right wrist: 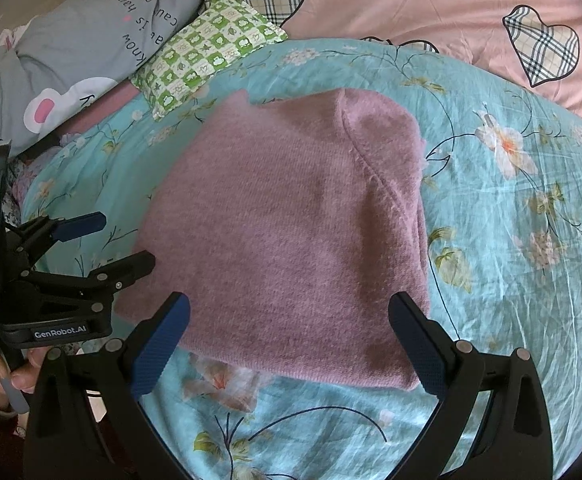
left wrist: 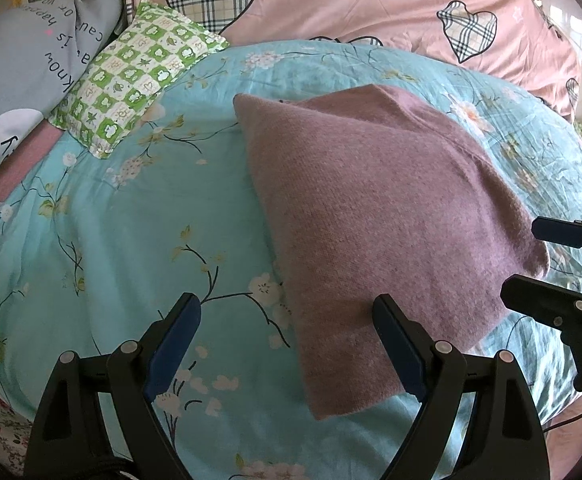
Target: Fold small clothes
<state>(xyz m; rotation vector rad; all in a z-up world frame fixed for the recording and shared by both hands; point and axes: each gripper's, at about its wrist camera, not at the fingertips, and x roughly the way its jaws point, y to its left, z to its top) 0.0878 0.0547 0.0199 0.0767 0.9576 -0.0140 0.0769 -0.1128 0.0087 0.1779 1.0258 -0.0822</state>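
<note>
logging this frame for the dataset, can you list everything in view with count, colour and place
knit garment: 1, dusty mauve, folded flat in the middle of the quilt
quilt: 1, turquoise with a flower print, covers the bed under the garment
checked pillow: 1, green and white, far left, lying on the quilt's edge
grey pillow: 1, grey with black lettering, far left behind the checked pillow
pink bedding: 1, pink with plaid hearts, along the far side
left gripper: 1, black with blue pads, jaws open, near the garment's left near edge, holding nothing
right gripper: 1, black with blue pads, jaws open, over the garment's near edge, holding nothing
</note>
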